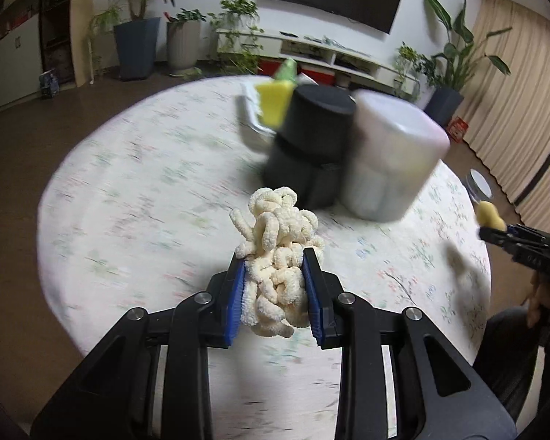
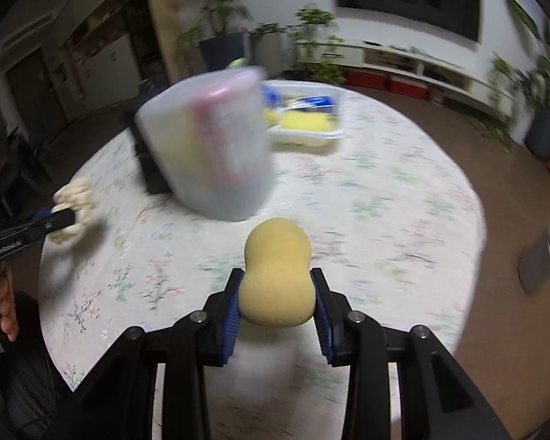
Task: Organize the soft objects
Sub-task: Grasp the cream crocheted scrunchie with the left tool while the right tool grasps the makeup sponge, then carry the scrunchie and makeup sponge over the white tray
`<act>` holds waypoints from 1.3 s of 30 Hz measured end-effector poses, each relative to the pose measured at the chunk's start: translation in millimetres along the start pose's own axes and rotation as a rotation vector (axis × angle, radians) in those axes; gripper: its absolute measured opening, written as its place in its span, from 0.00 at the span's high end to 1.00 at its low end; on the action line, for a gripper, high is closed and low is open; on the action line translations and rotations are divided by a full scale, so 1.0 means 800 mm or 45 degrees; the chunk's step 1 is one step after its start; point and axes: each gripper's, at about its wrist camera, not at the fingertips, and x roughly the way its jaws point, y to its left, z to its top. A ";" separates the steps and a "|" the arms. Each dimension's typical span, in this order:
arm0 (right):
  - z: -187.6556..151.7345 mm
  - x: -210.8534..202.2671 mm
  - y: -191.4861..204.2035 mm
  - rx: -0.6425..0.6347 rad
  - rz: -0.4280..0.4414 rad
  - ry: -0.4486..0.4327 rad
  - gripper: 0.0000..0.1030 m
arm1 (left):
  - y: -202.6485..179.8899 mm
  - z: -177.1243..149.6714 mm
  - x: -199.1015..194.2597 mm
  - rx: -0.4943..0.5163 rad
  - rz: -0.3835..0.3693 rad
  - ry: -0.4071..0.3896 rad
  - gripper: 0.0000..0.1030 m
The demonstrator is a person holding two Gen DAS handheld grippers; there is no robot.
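My left gripper [image 1: 275, 256] is shut on a cream chenille noodle cloth [image 1: 275, 253] and holds it above the round table. It also shows at the left in the right wrist view [image 2: 73, 209]. My right gripper [image 2: 277, 275] is shut on a yellow peanut-shaped sponge [image 2: 278, 271], which also shows at the right edge of the left wrist view [image 1: 489, 214]. A white tray [image 2: 311, 134] at the far side of the table holds a yellow sponge [image 2: 306, 121] and blue items.
A black cylinder [image 1: 311, 139] and a translucent lidded container [image 1: 392, 157] stand mid-table, between the grippers and the tray. The table has a floral cloth [image 2: 385, 201]. A grey bin [image 2: 546, 253] stands on the floor at the right. Both views are motion-blurred.
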 end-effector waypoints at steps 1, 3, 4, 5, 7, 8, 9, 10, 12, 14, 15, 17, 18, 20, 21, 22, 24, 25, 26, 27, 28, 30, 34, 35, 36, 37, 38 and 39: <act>0.003 -0.007 -0.012 0.010 -0.035 -0.009 0.63 | 0.009 0.007 -0.005 -0.006 0.013 -0.011 0.74; 0.013 -0.021 -0.041 0.045 -0.094 -0.029 0.63 | 0.027 0.023 -0.014 -0.014 0.039 -0.031 0.74; 0.017 -0.027 -0.055 0.062 -0.113 -0.034 0.63 | 0.035 0.035 -0.018 -0.014 0.055 -0.043 0.74; 0.023 -0.033 -0.068 0.074 -0.138 -0.040 0.63 | 0.041 0.044 -0.020 -0.007 0.066 -0.051 0.74; 0.044 -0.047 -0.097 0.069 -0.219 -0.057 0.63 | 0.050 0.073 -0.023 0.029 0.085 -0.064 0.74; 0.051 -0.050 -0.104 0.059 -0.240 -0.062 0.63 | 0.052 0.086 -0.022 0.046 0.092 -0.064 0.74; 0.063 -0.054 -0.114 0.047 -0.267 -0.068 0.63 | 0.052 0.101 -0.020 0.068 0.101 -0.066 0.74; 0.081 -0.057 -0.124 0.033 -0.298 -0.078 0.63 | 0.051 0.121 -0.015 0.102 0.112 -0.069 0.74; 0.113 -0.059 -0.135 0.015 -0.314 -0.097 0.63 | 0.046 0.148 -0.006 0.141 0.100 -0.066 0.74; 0.140 -0.056 -0.141 0.002 -0.316 -0.109 0.63 | 0.037 0.180 0.008 0.190 0.092 -0.058 0.74; 0.158 -0.050 -0.141 -0.011 -0.311 -0.111 0.63 | 0.027 0.200 0.020 0.239 0.091 -0.049 0.74; 0.191 -0.036 -0.135 -0.041 -0.295 -0.114 0.63 | 0.012 0.224 0.035 0.292 0.080 -0.038 0.74; 0.213 -0.022 -0.128 -0.064 -0.283 -0.107 0.63 | 0.001 0.240 0.049 0.320 0.061 -0.019 0.74; 0.238 -0.003 -0.113 -0.107 -0.262 -0.097 0.63 | -0.012 0.259 0.070 0.347 0.018 0.014 0.74; 0.255 0.017 -0.101 -0.139 -0.235 -0.078 0.63 | -0.022 0.269 0.082 0.367 -0.007 0.033 0.74; 0.267 0.031 -0.091 -0.162 -0.214 -0.062 0.63 | -0.033 0.280 0.101 0.401 -0.026 0.074 0.73; 0.282 0.057 -0.070 -0.202 -0.180 -0.035 0.63 | -0.048 0.288 0.123 0.451 -0.051 0.113 0.73; 0.291 0.076 -0.057 -0.230 -0.157 -0.015 0.63 | -0.059 0.295 0.140 0.498 -0.057 0.140 0.73; 0.299 0.094 -0.044 -0.262 -0.138 0.004 0.63 | -0.065 0.295 0.148 0.518 -0.062 0.160 0.73; 0.305 0.108 -0.033 -0.287 -0.122 0.021 0.63 | -0.071 0.299 0.160 0.542 -0.077 0.188 0.73; 0.309 0.120 -0.025 -0.306 -0.105 0.035 0.63 | -0.078 0.302 0.175 0.580 -0.097 0.224 0.73; 0.317 0.144 -0.008 -0.350 -0.063 0.070 0.63 | -0.090 0.300 0.197 0.651 -0.098 0.279 0.73; 0.320 0.190 0.025 -0.471 -0.002 0.143 0.63 | -0.110 0.288 0.228 0.789 -0.127 0.368 0.73; 0.320 0.198 0.031 -0.497 0.008 0.158 0.63 | -0.113 0.286 0.233 0.809 -0.132 0.383 0.73; 0.318 0.207 0.037 -0.525 0.020 0.177 0.63 | -0.116 0.283 0.241 0.824 -0.145 0.402 0.73; 0.317 0.216 0.044 -0.551 0.033 0.198 0.63 | -0.118 0.281 0.245 0.830 -0.150 0.414 0.73; 0.315 0.223 0.048 -0.568 0.042 0.214 0.63 | -0.120 0.278 0.252 0.839 -0.149 0.429 0.73; 0.312 0.229 0.052 -0.589 0.049 0.230 0.63 | -0.122 0.276 0.257 0.846 -0.147 0.438 0.71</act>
